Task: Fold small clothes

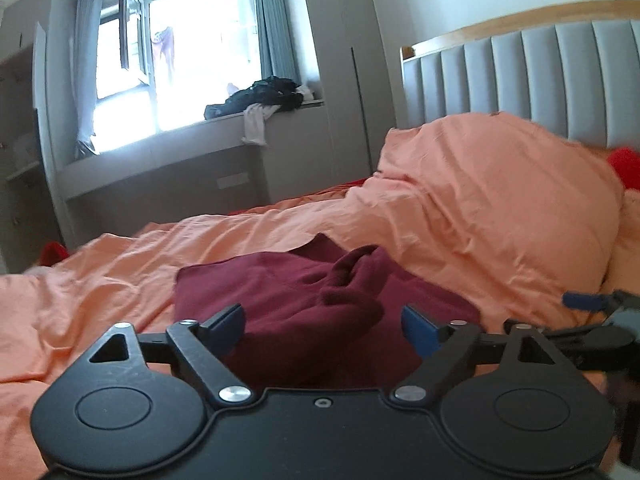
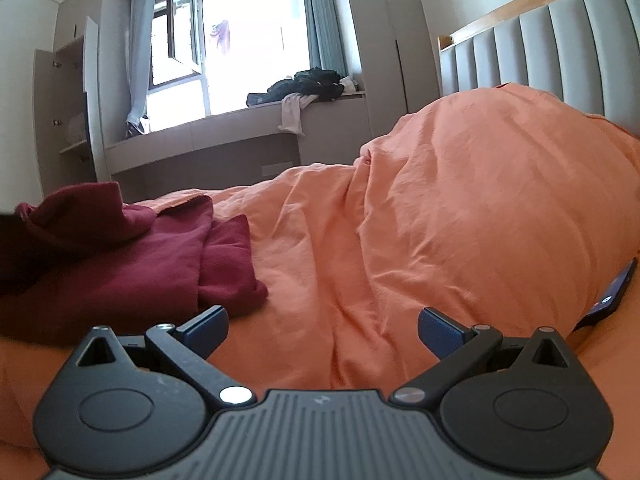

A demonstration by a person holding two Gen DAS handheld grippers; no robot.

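Note:
A dark red garment (image 1: pixel 304 300) lies crumpled on the orange bed cover (image 1: pixel 120 276), with a bunched fold raised at its middle. My left gripper (image 1: pixel 322 326) is open and empty, its blue pads just above the garment's near part. In the right wrist view the same garment (image 2: pixel 120 256) lies at the left, partly folded over itself. My right gripper (image 2: pixel 322 330) is open and empty over the orange cover (image 2: pixel 360 260), to the right of the garment's near corner. The right gripper also shows at the right edge of the left wrist view (image 1: pixel 592 312).
A big orange duvet mound (image 2: pixel 500 200) rises at the right before the grey padded headboard (image 1: pixel 520 76). A dark phone (image 2: pixel 612 292) lies at its right foot. A window ledge with a pile of dark clothes (image 1: pixel 264 96) is behind the bed.

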